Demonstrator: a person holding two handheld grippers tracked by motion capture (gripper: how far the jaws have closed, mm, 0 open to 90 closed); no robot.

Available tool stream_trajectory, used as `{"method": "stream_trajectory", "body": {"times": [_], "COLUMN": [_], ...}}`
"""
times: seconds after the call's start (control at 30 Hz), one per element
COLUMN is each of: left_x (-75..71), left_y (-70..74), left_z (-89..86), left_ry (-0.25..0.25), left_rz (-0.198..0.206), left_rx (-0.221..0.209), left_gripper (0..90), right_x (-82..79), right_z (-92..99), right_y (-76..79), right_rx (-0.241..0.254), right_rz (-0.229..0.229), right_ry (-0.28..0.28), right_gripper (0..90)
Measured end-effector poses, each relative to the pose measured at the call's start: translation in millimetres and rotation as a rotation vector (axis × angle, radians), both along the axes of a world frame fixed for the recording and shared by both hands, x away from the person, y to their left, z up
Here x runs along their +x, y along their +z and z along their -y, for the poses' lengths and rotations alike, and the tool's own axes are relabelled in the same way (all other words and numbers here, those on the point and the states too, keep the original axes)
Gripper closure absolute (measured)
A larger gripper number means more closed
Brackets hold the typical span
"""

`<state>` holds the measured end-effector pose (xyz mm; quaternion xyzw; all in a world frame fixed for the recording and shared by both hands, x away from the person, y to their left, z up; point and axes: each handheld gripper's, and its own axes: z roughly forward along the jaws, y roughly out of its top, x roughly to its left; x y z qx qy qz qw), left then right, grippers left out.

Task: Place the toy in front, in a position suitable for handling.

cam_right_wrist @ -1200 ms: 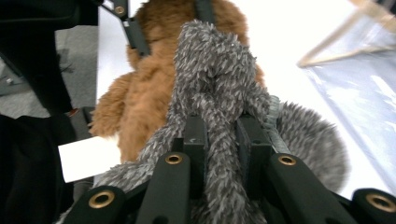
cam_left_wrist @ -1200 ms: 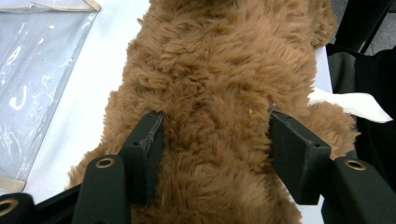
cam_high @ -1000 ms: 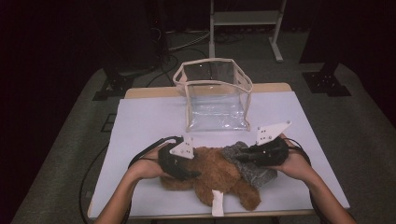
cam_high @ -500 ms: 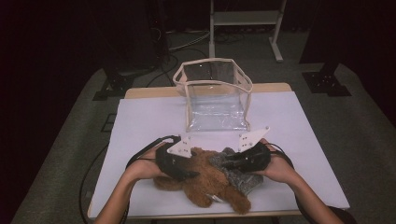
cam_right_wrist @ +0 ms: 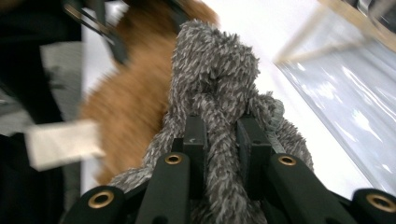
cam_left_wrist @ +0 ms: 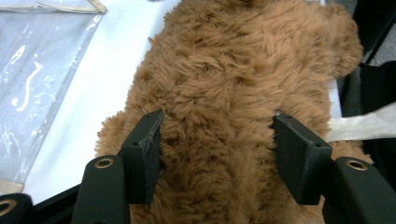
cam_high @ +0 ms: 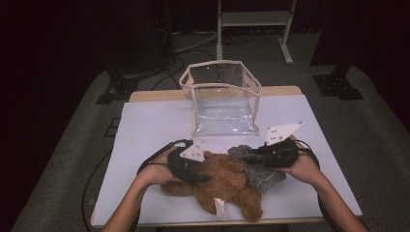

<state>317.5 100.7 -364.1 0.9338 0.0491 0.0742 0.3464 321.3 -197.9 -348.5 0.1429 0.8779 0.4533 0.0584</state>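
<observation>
The brown plush toy (cam_high: pixel 217 181) lies at the near edge of the white table (cam_high: pixel 145 125), between the person's two hands, with a pale sewn-in label (cam_high: pixel 220 208) trailing from its near side. Against its right side lies a grey plush toy (cam_high: pixel 256 169). Both appear light, soft and yielding; the pile should compress under a grip and not slip readily, and neither looks breakable. A firm hold is best taken across the body or on a gathered fold, not on a limb tip or the label.

The left gripper (cam_left_wrist: pixel 217 154) straddles the brown toy's body; its jaws have just been closing slightly, stand part-way apart, and both pads sink into the fur. The right gripper (cam_right_wrist: pixel 223 140) is clamped tight on a fold of the grey toy, its jaws nearly together.

Beyond the toys, at the table's centre, a clear plastic bag (cam_high: pixel 222 99) with cream trim stands upright and open-topped, well apart from both grippers.
</observation>
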Motion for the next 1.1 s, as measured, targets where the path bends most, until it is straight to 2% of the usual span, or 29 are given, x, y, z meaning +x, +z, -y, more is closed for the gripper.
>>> {"method": "stream_trajectory", "body": {"times": [0.13, 0.23, 0.3, 0.5, 0.6, 0.63, 0.73, 0.8, 0.87, 0.93, 1.1], "left_x": [-0.7, -2.6, -3.7, -6.6, -7.4, -7.6, -7.7, -8.3, -7.9, -7.7, -8.2], "left_y": [2.6, 5.2, 7.6, 15.6, 16.2, 14.0, 6.5, 2.4, -2.2, -4.7, -2.9], "left_z": [0.8, -4.6, -13.3, -54.2, -63.9, -74.7, -81.9, -81.5, -79.1, -76.5, -67.9], "left_ry": [0.002, 0.008, 0.024, 0.079, 0.098, 0.128, 0.138, 0.139, 0.143, 0.140, 0.119], "left_rz": [0.008, 0.011, 0.021, 0.032, 0.038, 0.030, 0.009, -0.006, -0.011, -0.021, -0.011], "left_rx": [0.018, 0.022, 0.022, -0.035, -0.030, -0.030, -0.038, -0.058, -0.050, -0.054, -0.041], "left_gripper": [37.6, 34.1, 32.5, 29.4, 27.4, 26.9, 26.9, 27.7, 29.9, 30.4, 31.1], "right_x": [-6.6, -7.2, -5.9, -1.6, -1.8, -1.7, -0.7, -0.9, -2.3, -6.3, -10.7], "right_z": [-24.6, -35.4, -33.2, -23.3, -23.0, -22.5, -19.9, -18.3, -19.2, -23.2, -43.7], "right_y": [1.3, -11.1, -17.3, -22.4, -21.4, -21.5, -22.5, -22.4, -19.4, -11.2, 0.5], "right_rx": [0.001, -0.050, -0.040, -0.036, -0.049, -0.051, -0.045, -0.034, -0.030, -0.023, -0.030], "right_rz": [0.005, -0.006, -0.026, -0.052, -0.049, -0.050, -0.053, -0.061, -0.053, -0.028, 0.006], "right_ry": [0.084, 0.095, 0.092, 0.070, 0.065, 0.064, 0.060, 0.053, 0.053, 0.068, 0.110], "right_gripper": [75.4, 75.5, 75.6, 75.6, 75.6, 75.5, 75.5, 75.5, 75.4, 75.4, 75.4]}}
